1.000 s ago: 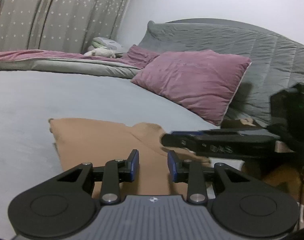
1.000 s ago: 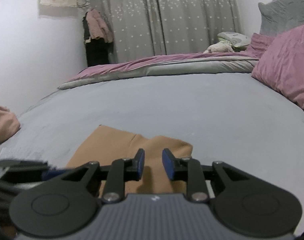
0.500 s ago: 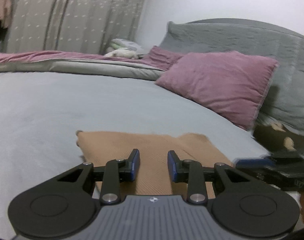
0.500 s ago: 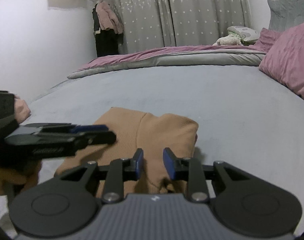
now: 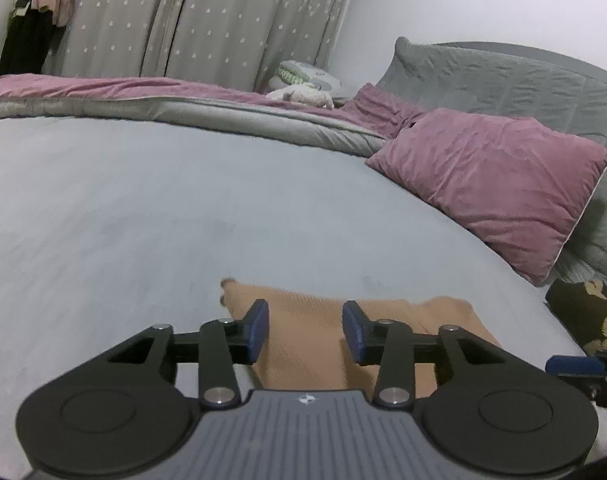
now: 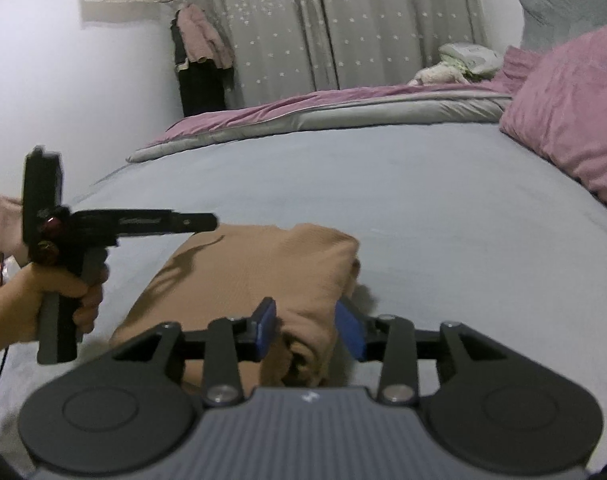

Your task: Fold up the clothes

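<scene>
A tan knitted garment (image 6: 255,272) lies folded in a thick rectangle on the grey bed sheet (image 6: 443,208). My right gripper (image 6: 307,330) is open, low over the garment's near right corner, and the rolled edge bulges up between its blue pads (image 6: 265,326). A hand (image 6: 59,292) holds my left gripper (image 6: 207,223) above the garment's left side. In the left wrist view the left gripper (image 5: 305,330) is open above the garment (image 5: 303,320), with nothing pinched. The right gripper's blue tip (image 5: 571,365) shows at the right edge.
Purple pillows (image 5: 491,180) and a grey headboard (image 5: 523,76) lie to the right. A rolled purple and grey duvet (image 5: 183,100) runs along the far side before grey curtains (image 6: 335,24). A dark plush toy (image 5: 587,316) sits by the pillows. Pink cloth (image 6: 1,216) lies left.
The right gripper has come forward and down onto the garment's near right corner. The left gripper has swung left and lifted, so the garment sits lower in its view.
</scene>
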{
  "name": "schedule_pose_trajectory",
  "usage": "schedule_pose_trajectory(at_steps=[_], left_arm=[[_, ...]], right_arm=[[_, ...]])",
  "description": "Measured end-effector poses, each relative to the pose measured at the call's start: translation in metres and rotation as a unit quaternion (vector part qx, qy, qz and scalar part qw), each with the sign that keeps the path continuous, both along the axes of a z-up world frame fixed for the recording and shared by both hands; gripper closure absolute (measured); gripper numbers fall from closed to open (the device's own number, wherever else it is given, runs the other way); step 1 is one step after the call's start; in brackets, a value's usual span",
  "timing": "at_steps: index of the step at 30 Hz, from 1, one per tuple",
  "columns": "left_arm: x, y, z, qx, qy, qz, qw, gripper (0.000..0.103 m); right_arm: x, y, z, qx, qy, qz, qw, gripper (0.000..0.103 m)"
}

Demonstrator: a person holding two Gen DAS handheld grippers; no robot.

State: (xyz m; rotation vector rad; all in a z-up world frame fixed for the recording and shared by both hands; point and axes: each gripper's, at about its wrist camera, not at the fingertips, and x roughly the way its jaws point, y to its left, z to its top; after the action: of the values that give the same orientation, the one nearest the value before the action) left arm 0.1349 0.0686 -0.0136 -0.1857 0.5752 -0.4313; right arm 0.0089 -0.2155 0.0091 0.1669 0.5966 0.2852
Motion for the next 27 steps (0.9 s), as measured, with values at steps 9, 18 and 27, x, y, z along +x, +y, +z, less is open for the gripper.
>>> schedule_pose_trajectory(at_steps=[9,18,27], left_arm=[[-0.021,0.017,0.0,-0.079,0.097,-0.002,0.9921,0.034],[-0.035,0.026,-0.026,-0.161,0.161,0.002,0.9737,0.033],[-0.027,0.037,-0.069,-0.238,0.188,-0.005,0.953,0.033]], right_arm=[[0.0,-0.032,0.001,0.114,0.077,-0.028,0.99,0.026],[0.015,-0.054,-0.018,0.22,0.15,-0.054,0.962,0.023],[0.034,-0.059,-0.043,0.263,0.182,-0.067,0.945,0.022]])
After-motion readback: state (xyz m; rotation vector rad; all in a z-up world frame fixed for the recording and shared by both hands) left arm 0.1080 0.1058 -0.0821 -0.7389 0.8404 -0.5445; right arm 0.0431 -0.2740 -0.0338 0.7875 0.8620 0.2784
